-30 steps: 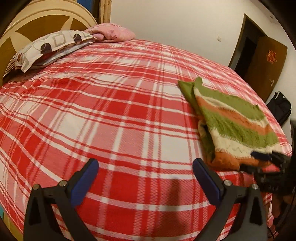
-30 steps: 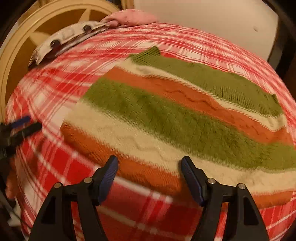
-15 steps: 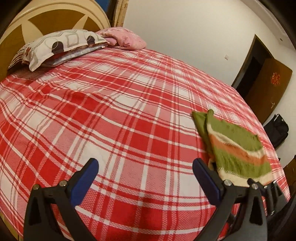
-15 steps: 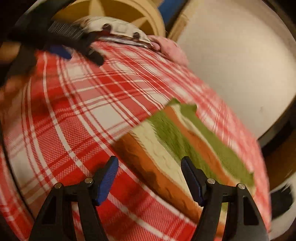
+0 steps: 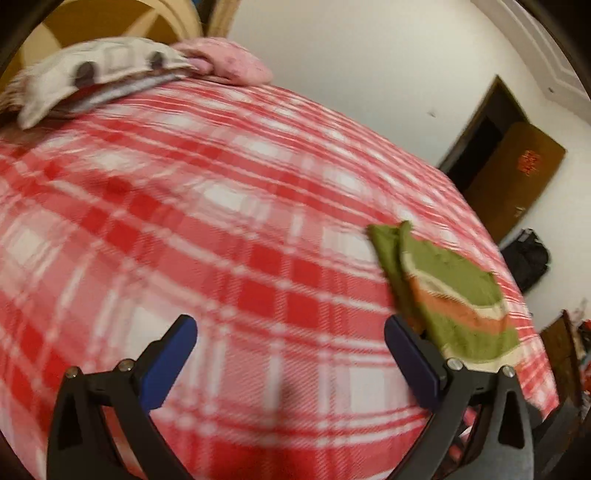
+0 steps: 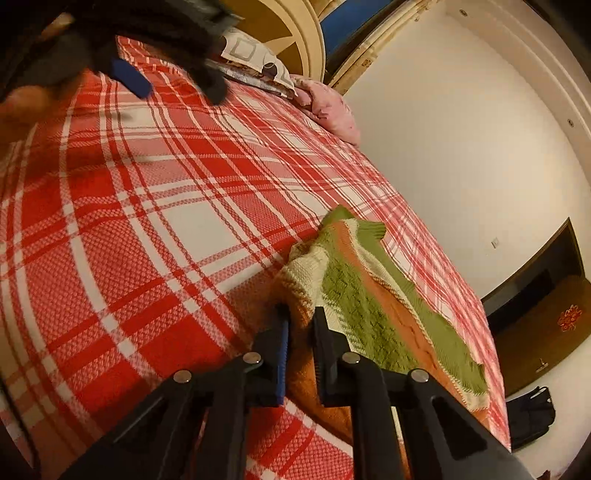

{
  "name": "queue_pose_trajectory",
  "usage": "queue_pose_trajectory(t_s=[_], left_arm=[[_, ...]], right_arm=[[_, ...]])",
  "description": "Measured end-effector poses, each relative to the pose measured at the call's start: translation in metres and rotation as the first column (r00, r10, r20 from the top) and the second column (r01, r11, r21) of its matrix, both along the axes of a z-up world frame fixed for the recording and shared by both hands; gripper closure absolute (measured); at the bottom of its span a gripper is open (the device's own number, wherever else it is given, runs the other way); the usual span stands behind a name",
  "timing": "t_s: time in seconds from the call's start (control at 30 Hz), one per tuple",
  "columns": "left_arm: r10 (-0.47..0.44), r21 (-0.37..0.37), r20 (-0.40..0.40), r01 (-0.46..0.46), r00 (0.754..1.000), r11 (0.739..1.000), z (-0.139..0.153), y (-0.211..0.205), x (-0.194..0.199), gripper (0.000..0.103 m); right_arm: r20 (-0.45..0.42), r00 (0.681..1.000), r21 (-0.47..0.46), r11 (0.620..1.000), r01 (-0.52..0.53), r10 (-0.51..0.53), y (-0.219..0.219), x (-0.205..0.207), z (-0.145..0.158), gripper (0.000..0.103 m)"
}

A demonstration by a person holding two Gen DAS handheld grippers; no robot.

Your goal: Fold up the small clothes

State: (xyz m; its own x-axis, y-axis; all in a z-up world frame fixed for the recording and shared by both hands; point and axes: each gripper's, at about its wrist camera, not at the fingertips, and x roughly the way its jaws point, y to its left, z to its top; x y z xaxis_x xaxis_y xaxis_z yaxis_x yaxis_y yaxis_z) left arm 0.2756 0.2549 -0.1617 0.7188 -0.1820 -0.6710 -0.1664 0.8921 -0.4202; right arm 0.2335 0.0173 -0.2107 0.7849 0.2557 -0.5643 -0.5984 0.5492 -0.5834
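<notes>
On the near right part of a bed, close to its edge: folded striped knit sweater (image 6: pixel 373 306) in green, orange and cream, lying flat on the red-and-white plaid bedspread (image 6: pixel 155 229). Pinched at its near orange hem corner by the right gripper (image 6: pixel 301 325), jaws just closed to a narrow gap with a ridge of knit caught between the pads — by appearance a hold taken to lift or turn that corner for another fold, or to shift the garment. Corner puckered upward at the pinch, rest of the sweater undisturbed. Left gripper (image 5: pixel 291 354) held well clear over bare plaid, jaws wide and empty, sweater just beyond its right finger (image 5: pixel 413 362); likely waiting to take a second corner. Same gripper, blurred, glimpsed at the top left of the right wrist view. Farther off, a patterned pillow (image 5: pixel 92 74) and a pink pillow (image 5: pixel 229 66) against the rounded headboard (image 6: pixel 291 33). Beyond the bed, a white wall (image 5: pixel 369 74), a dark doorway (image 5: pixel 480 133) and a black bag (image 5: pixel 528 258) on the floor.
</notes>
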Motion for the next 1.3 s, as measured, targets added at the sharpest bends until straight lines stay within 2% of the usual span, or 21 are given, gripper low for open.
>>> queue_pose_trajectory(t_s=[0.1,0.17,0.3,0.4,0.47,0.53,0.63,0.7,0.77,0.8,0.97,1.07,1.3], left_arm=[[-0.071,-0.055,0.007,0.071,0.997,0.996,0.001,-0.013,0.03,0.0],[-0.155,-0.084,0.005,0.155,0.988,0.984,0.0,-0.028,0.053,0.0],[-0.227,-0.08,0.0,0.226,0.974,0.971,-0.004,-0.055,0.092,0.001],[-0.249,-0.093,-0.015,0.246,0.968,0.965,-0.013,-0.066,0.117,0.007],[-0.265,-0.111,-0.034,0.26,0.964,0.959,-0.021,-0.069,0.133,0.019],[-0.297,-0.147,-0.054,0.287,0.953,0.947,-0.03,-0.074,0.141,0.024],[-0.309,-0.156,-0.042,0.3,0.95,0.941,-0.033,-0.079,0.152,0.024],[-0.327,-0.148,-0.041,0.318,0.944,0.936,-0.032,-0.083,0.157,0.035],[-0.337,-0.157,-0.056,0.325,0.94,0.933,-0.036,-0.086,0.163,0.079],[-0.337,-0.157,-0.069,0.324,0.939,0.933,-0.04,-0.086,0.164,0.083],[-0.321,-0.183,-0.053,0.307,0.946,0.934,-0.034,-0.081,0.161,0.09],[-0.313,-0.179,-0.047,0.3,0.949,0.937,-0.029,-0.083,0.161,0.09],[-0.297,-0.222,-0.006,0.288,0.955,0.931,-0.007,-0.089,0.162,0.091]], right_arm=[[-0.012,1.0,0.014,1.0,0.008,-0.008,-0.003,0.003,0.002,0.093],[-0.018,1.0,0.017,1.0,0.012,-0.012,-0.004,0.006,0.001,0.093],[-0.032,0.999,0.026,1.0,0.01,-0.009,-0.005,0.009,-0.001,0.093],[-0.042,0.999,0.037,0.999,0.009,-0.007,-0.007,0.013,-0.001,0.093],[-0.044,0.999,0.04,0.999,0.009,-0.008,-0.009,0.017,-0.001,0.093],[-0.041,0.999,0.04,0.999,0.008,-0.006,-0.011,0.019,0.0,0.093],[-0.044,0.999,0.042,0.999,0.005,-0.003,-0.013,0.025,-0.001,0.093],[-0.045,0.999,0.045,0.999,0.001,0.001,-0.016,0.027,-0.001,0.093],[-0.043,0.999,0.047,0.999,-0.004,0.006,-0.018,0.028,-0.001,0.093],[-0.042,0.999,0.049,0.999,-0.006,0.008,-0.019,0.028,-0.001,0.093],[-0.028,1.0,0.085,0.996,-0.002,0.005,-0.032,0.028,0.009,0.094],[-0.02,1.0,0.097,0.995,0.007,-0.006,-0.04,0.03,0.012,0.094],[-0.028,0.997,0.143,0.987,0.072,-0.069,-0.067,0.049,0.02,0.096]])
